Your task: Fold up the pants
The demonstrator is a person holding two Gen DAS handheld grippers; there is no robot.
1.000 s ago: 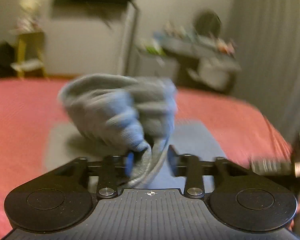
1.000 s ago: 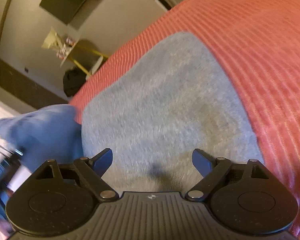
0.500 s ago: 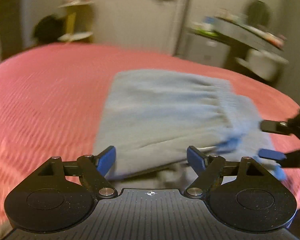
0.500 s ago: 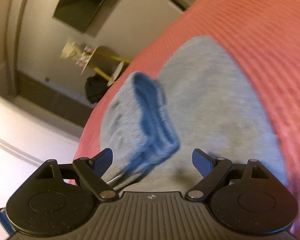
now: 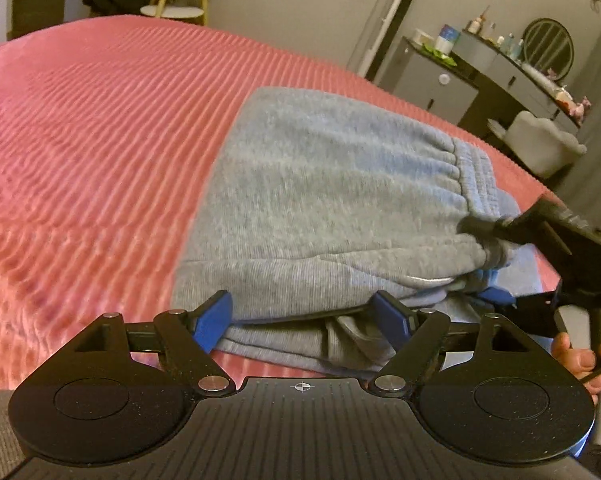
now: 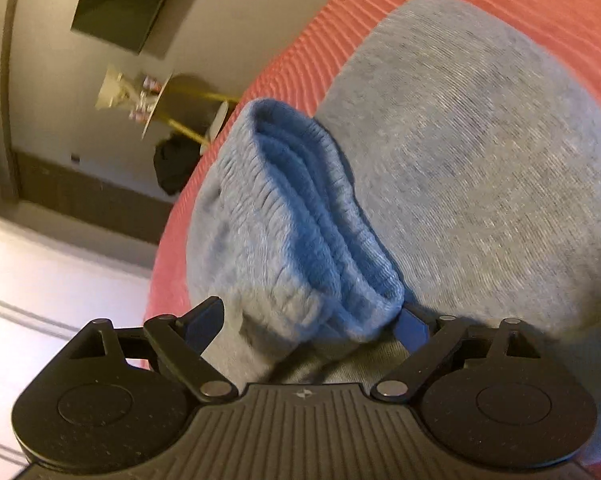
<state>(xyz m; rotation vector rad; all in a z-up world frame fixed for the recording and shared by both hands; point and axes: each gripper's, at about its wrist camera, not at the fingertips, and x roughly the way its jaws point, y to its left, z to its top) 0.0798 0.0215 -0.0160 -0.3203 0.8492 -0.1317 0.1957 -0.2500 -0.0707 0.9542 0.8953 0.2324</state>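
While red ribbed bed cover [image 5: 100, 128] fills most of both views, grey pants [image 5: 320, 200] lie folded on it, ribbed waistband [image 6: 312, 240] bunched at near right corner. Left gripper [image 5: 304, 316] at near edge of stack, fingers spread wide, just opened, pads clear of cloth between them. Right gripper [image 6: 308, 320] straddles waistband, fingers just been closing, fairly wide; can't tell whether pads press it. Hand [image 5: 580, 360] at right edge.
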